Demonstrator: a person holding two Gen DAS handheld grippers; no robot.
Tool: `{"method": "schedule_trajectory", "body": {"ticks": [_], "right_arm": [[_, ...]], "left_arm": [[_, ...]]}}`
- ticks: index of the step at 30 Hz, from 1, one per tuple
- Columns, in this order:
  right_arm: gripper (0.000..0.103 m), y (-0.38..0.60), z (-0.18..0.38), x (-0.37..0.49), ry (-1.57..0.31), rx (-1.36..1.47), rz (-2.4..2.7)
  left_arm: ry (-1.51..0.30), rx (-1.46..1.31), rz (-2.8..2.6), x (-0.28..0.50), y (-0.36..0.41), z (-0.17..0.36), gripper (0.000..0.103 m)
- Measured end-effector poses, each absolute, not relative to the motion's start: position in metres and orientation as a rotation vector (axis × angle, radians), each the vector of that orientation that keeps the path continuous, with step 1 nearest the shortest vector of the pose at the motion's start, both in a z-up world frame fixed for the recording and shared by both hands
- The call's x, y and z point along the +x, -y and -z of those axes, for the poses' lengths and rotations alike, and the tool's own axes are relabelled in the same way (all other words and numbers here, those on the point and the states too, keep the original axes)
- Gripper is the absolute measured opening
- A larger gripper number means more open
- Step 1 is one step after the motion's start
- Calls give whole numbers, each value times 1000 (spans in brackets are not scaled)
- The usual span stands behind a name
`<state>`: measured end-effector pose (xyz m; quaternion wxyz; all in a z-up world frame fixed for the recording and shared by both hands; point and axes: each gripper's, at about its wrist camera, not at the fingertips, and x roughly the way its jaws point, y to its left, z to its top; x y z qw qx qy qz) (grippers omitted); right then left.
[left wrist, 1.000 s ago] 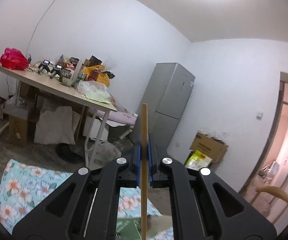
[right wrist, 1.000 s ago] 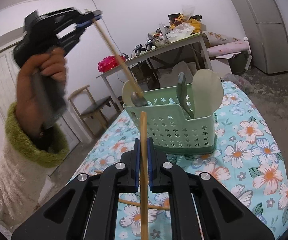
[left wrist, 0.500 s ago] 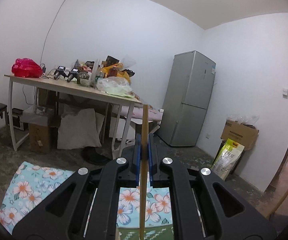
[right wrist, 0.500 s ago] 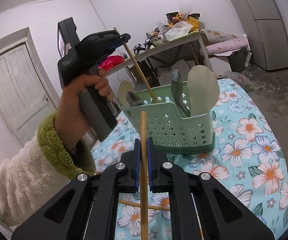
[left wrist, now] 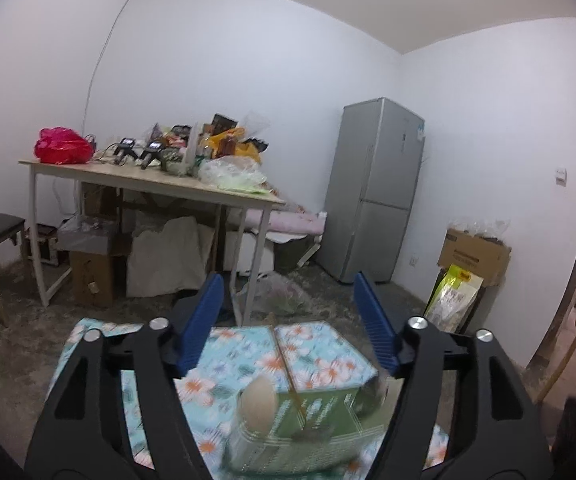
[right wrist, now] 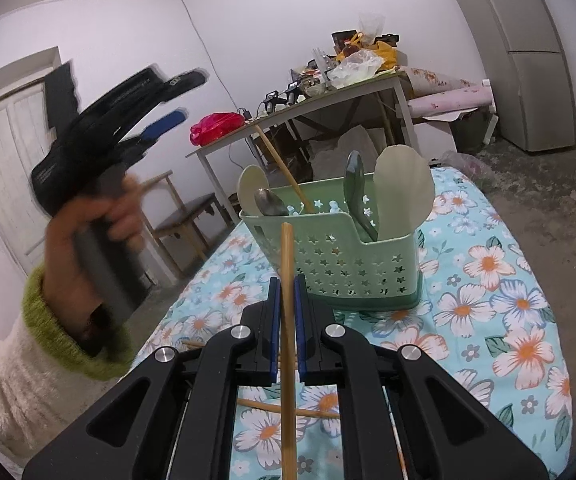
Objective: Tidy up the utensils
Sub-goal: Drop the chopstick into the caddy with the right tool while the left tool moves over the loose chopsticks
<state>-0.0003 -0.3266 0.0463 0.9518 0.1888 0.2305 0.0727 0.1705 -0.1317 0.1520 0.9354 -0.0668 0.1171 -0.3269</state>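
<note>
Closest in, the right gripper (right wrist: 283,300) is clamped on a wooden chopstick (right wrist: 286,320), its blue pads pressed to either side of the shaft. The stick is pale, straight and round, and its long axis runs along the fingers, the far tip pointing at the basket ahead. Under the gripper, two more chopsticks (right wrist: 288,408) lie flat on the floral cloth (right wrist: 488,300), roughly crosswise to the held one.

Just beyond stands the green basket (right wrist: 352,268), a plastic caddy pierced with star-shaped holes, upright on the cloth. In its left part sit a pale flat spatula (right wrist: 251,184), a metal spoon (right wrist: 271,202) and a leaning chopstick (right wrist: 283,170) whose top end tilts up and to the left. In the right part stand a dark spoon (right wrist: 355,188) and a wide pale paddle (right wrist: 404,188), both heads up.

To the left, the left gripper (right wrist: 167,120) is raised above the basket (blurred in the right wrist view), held in a hand (right wrist: 87,240) with a green-cuffed sleeve. Its own camera shows the left gripper's fingers spread wide with nothing between them, and the basket below with the chopstick standing in it.

Farther back are a cluttered table (left wrist: 151,184) and a grey fridge (left wrist: 372,192).
</note>
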Motion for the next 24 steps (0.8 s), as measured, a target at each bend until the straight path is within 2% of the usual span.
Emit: {"method": "schedule_trajectory", "body": {"ticks": [12,24], "right_arm": [[7,331,-87,17,-367,339,-163],[7,338,-155,98,-132,287,-61]], "left_arm": [[-476,-39,569,104,50,-66,88],[-555,-137,433,85,-3,-27,90]]}}
